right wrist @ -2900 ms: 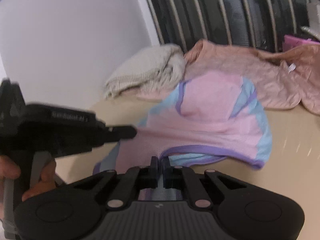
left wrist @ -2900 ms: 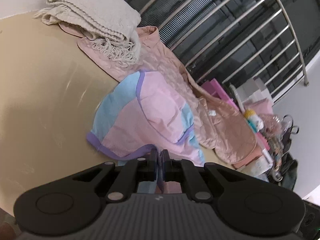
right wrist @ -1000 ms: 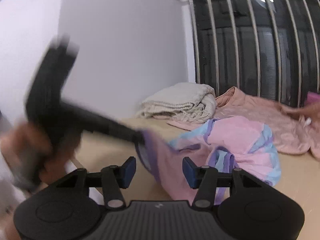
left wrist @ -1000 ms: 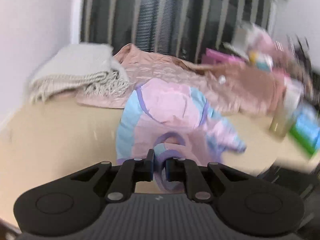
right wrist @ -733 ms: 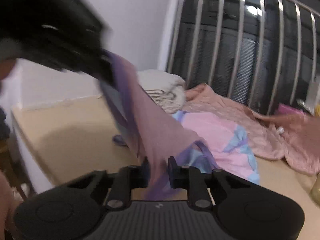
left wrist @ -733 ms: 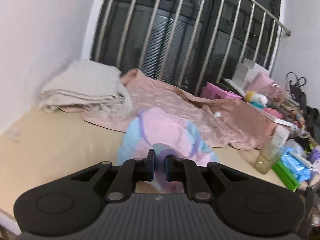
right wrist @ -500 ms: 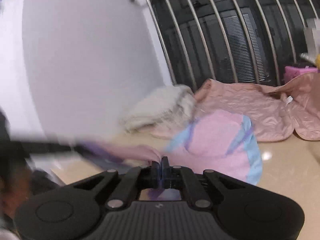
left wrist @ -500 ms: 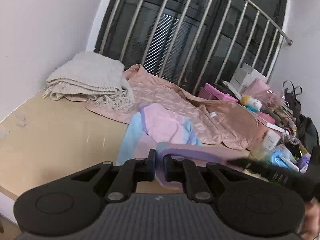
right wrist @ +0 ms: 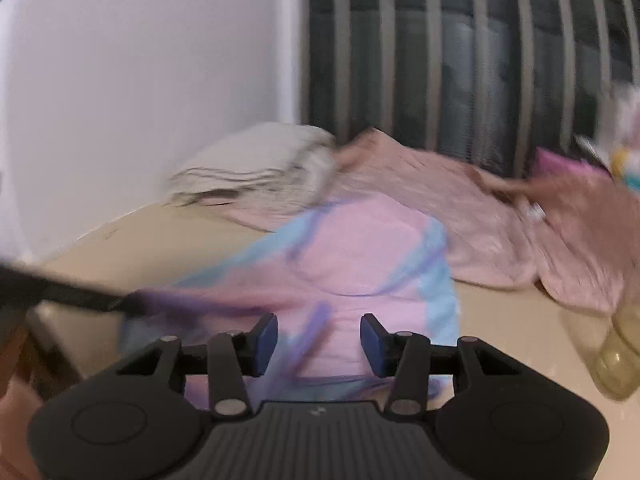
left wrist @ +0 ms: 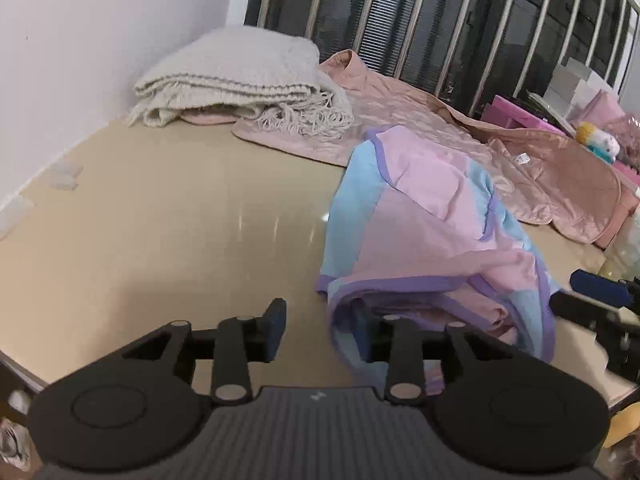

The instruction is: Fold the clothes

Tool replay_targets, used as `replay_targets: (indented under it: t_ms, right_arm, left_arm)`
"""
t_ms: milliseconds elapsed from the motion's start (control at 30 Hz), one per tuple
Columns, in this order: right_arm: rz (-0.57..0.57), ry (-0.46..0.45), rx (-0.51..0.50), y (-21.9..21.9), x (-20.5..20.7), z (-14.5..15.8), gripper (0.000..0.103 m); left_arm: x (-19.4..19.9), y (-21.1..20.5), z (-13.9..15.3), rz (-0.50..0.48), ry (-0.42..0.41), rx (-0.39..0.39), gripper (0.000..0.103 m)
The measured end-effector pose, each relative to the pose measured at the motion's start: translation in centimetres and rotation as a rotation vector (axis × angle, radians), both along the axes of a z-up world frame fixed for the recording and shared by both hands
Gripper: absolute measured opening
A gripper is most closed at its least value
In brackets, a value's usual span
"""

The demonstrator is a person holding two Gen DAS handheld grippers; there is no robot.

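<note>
Now, far left on the beige desk, against the white wall, sits a folded cream blanket with fringe, lying partly on a pink quilted jacket spread along the far edge in front of the metal window bars. Left hand-held gripper is near the desk's front edge, jaws spread and opening; bare desk shows between the fingers, and the right finger overlaps the purple hem of the garment, no pinch visible. Task item, a pink and blue top with purple trim, lies crumpled right of centre on the desk, its far end touching the jacket, its near hem bunched at the left gripper's right finger. Right hand-held gripper hangs over the near part of the top, jaws apart and opening, cloth seen between the pads but not pressed. Its view is motion-blurred. Far right edge of the desk holds clutter: pink box, small plush toy, a clear yellowish bottle.
</note>
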State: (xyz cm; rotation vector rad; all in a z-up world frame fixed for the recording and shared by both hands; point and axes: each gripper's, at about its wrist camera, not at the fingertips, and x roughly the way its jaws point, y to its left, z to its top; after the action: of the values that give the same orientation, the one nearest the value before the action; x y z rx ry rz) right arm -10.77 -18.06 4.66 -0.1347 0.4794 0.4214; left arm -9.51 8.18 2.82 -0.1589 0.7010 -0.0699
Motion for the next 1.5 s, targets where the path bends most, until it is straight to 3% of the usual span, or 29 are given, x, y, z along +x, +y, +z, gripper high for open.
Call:
replay_targets:
  t_ms: [100, 167, 200, 300, 367, 467, 500, 567, 633, 733, 833, 967, 1000, 1067, 1233, 1500]
  right_arm:
    - [-0.017, -0.016, -0.099, 2.6, 0.1, -0.9, 0.037]
    - [-0.019, -0.028, -0.145, 3.6, 0.4, -1.3, 0.034]
    - [0.0, -0.005, -0.135, 3.8, 1.0, -1.4, 0.033]
    - [0.009, 0.081, -0.078, 3.5, 2.7, -2.4, 0.012]
    - [-0.002, 0.163, 0.054, 1.7, 3.4, -2.5, 0.007]
    - [0.075, 0.311, 0.361, -2.6, 3.8, -1.7, 0.005]
    - [0.081, 0.33, 0.423, -4.0, 3.9, -1.5, 0.005]
    - [0.014, 0.289, 0.362, -4.8, 3.9, -1.5, 0.012]
    - [-0.065, 0.235, 0.27, -5.2, 3.9, -1.5, 0.034]
    - [-0.048, 0.074, 0.142, -3.6, 1.3, -0.5, 0.034]
    - [0.122, -0.05, -0.006, -0.1, -1.9, 0.3, 0.028]
    - [0.139, -0.125, -0.329, 4.6, -1.7, -2.3, 0.026]
    - [0.141, -0.12, -0.395, 5.3, -1.1, -3.0, 0.022]
    - [0.171, -0.089, -0.44, 5.9, -0.5, -3.9, 0.02]
    - [0.129, 0.04, -0.258, 4.2, 1.2, -3.3, 0.007]
    - [0.109, 0.139, 0.205, -2.7, -1.6, 1.4, 0.005]
  left_arm:
    - [0.1, -0.6, -0.3, -0.017, 0.006, 0.006, 0.031]
    - [0.2, -0.7, -0.4, -0.02, 0.005, 0.008, 0.016]
    - [0.2, -0.7, -0.5, -0.021, 0.005, 0.008, 0.013]
    - [0.1, -0.1, -0.2, 0.004, -0.011, -0.046, 0.008]
    - [-0.3, 0.5, 0.1, 0.018, -0.025, -0.077, 0.006]
    - [-1.0, 0.7, 0.6, 0.035, -0.057, -0.047, 0.006]
    - [-0.9, 0.8, 0.5, 0.038, -0.055, -0.034, 0.006]
    - [-0.6, 0.6, 0.2, 0.039, -0.045, -0.016, 0.006]
    - [-0.2, 0.3, -0.3, 0.036, -0.03, -0.004, 0.006]
    - [-0.6, -0.3, -0.2, 0.021, -0.04, 0.029, 0.006]
    - [-0.9, -0.4, 0.1, 0.022, -0.05, 0.04, 0.007]
    - [-1.4, -0.4, 0.8, 0.023, -0.078, 0.038, 0.007]
    - [-1.5, -0.4, 1.0, 0.023, -0.085, 0.041, 0.007]
    - [-1.7, -0.4, 1.2, 0.023, -0.097, 0.047, 0.007]
    - [-2.0, -0.3, 1.5, 0.022, -0.111, 0.042, 0.007]
    - [-3.7, -1.0, 1.3, -0.01, -0.117, 0.088, 0.007]
